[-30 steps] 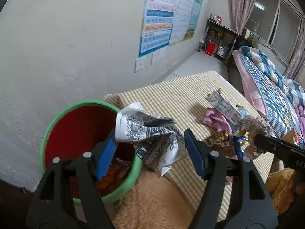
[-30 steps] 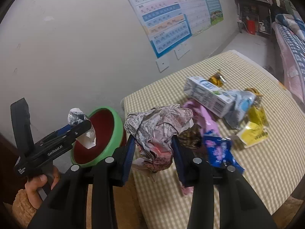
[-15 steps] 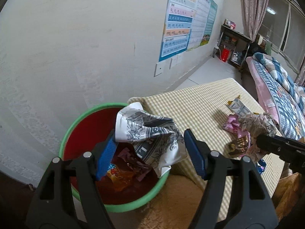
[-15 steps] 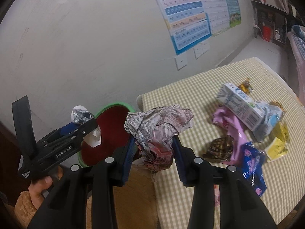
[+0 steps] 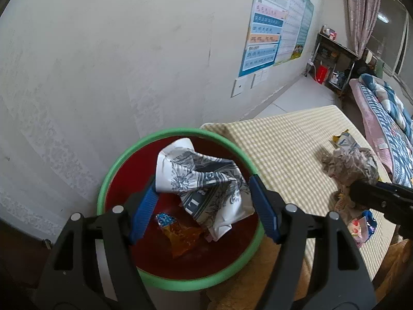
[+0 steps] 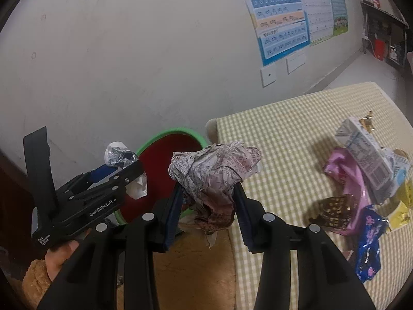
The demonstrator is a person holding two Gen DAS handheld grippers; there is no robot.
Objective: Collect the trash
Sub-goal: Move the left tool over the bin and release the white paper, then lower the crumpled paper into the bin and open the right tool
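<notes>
My left gripper is shut on a crumpled white and grey patterned wrapper and holds it over the red bin with a green rim. Orange and blue wrappers lie inside the bin. My right gripper is shut on a crumpled newspaper ball, just right of the bin and above the table's left edge. In the right wrist view the left gripper shows with its wrapper. In the left wrist view the newspaper ball shows at the right.
On the yellow checked tablecloth lie a milk carton, a pink bag, a brown gold packet, a blue packet and yellow wrappers. A wall stands close behind the bin. A bed is at the far right.
Both grippers have moved left toward the bin with their loads. The left wrapper has gone from the bin's right rim to over its opening.
</notes>
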